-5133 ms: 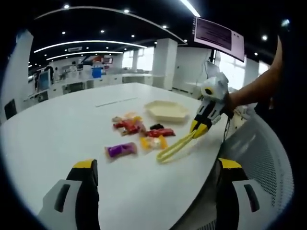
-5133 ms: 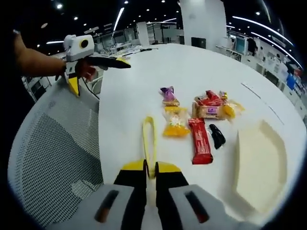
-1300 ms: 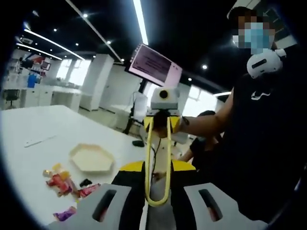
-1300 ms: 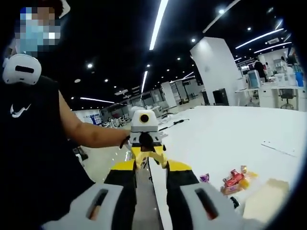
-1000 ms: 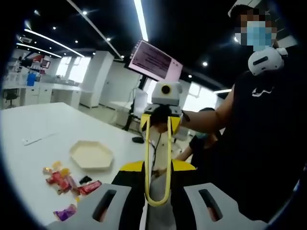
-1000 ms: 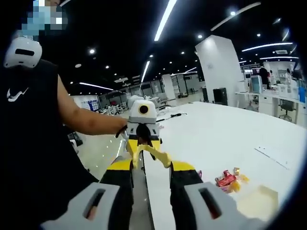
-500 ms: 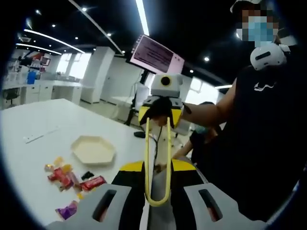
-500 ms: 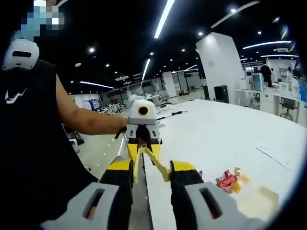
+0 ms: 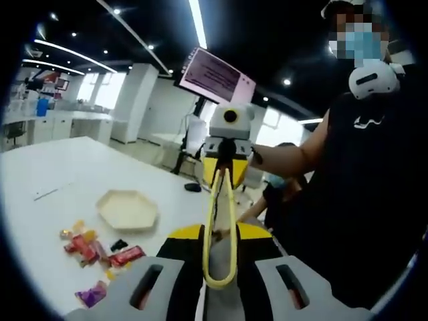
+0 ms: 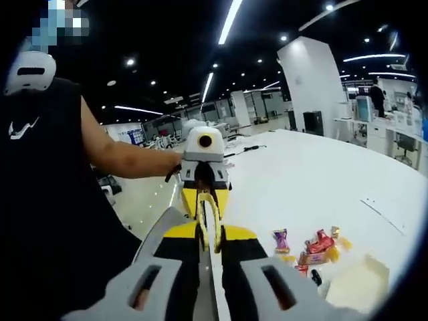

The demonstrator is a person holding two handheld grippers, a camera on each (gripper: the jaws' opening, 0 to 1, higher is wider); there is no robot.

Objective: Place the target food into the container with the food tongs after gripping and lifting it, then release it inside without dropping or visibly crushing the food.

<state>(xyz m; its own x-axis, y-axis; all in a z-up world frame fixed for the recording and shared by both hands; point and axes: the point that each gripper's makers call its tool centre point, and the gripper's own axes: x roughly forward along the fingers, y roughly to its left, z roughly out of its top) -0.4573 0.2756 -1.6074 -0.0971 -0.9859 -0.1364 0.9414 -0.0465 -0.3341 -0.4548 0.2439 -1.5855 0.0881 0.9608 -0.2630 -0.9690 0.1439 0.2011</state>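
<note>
Yellow food tongs (image 9: 232, 221) are held in the air between my two grippers. In the left gripper view my left gripper (image 9: 219, 231) is shut on the tongs' bent end, and my right gripper (image 9: 226, 175) faces me, shut on the far ends of the arms, which are pressed together. In the right gripper view my right gripper (image 10: 210, 231) clamps the tongs (image 10: 215, 224), with the left gripper (image 10: 204, 194) just beyond. Several wrapped snacks (image 9: 100, 249) lie on the white table (image 9: 47, 174) beside a cream hexagonal container (image 9: 127, 208). The snacks (image 10: 313, 253) and the container (image 10: 358, 281) sit low at the right.
A person in a black shirt (image 9: 361, 194) stands close behind the grippers, an arm (image 10: 124, 164) reaching in. A wall screen (image 9: 214, 73) hangs behind. The table's near edge (image 10: 217, 281) runs just under the right gripper.
The right gripper's jaws have closed in, squeezing the tongs' two arms together. Both grippers still hold the tongs above the table edge; the views shifted slightly.
</note>
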